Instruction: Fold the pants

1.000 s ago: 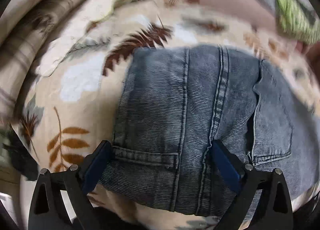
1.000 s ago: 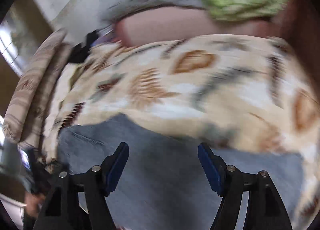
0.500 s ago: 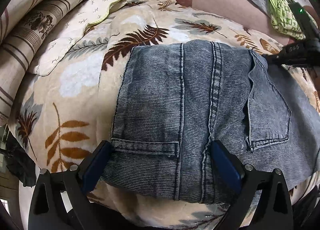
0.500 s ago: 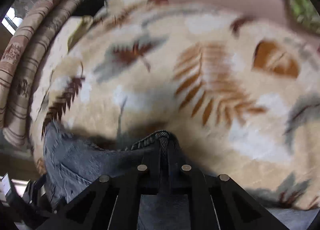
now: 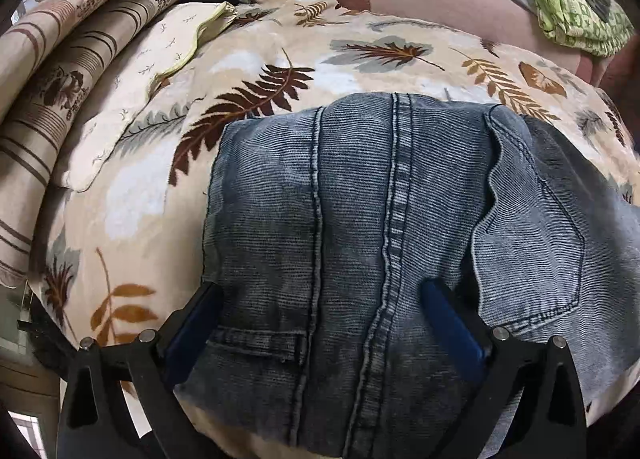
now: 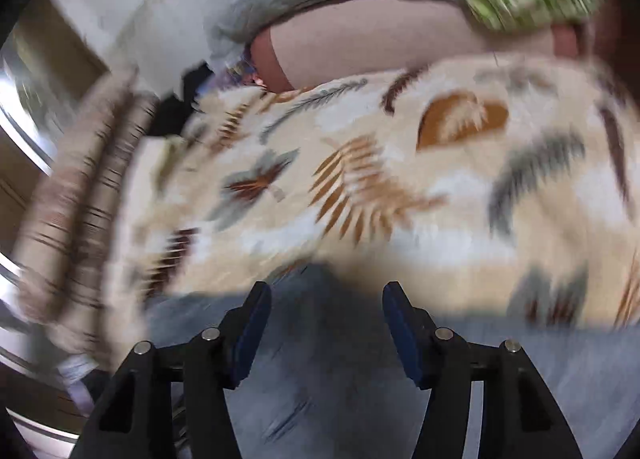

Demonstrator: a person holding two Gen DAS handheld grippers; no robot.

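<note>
Now the jeans lie folded on the leaf-print bed, waistband nearest, long axis running rightward. Left claw gapes wide astride the waistband, pinching nothing. Right claw is opening above denim, empty. No readable writing.

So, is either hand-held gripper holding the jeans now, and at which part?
Neither. The left hand-held gripper is open over the jeans; the right hand-held gripper is opening, gripping nothing.
</note>
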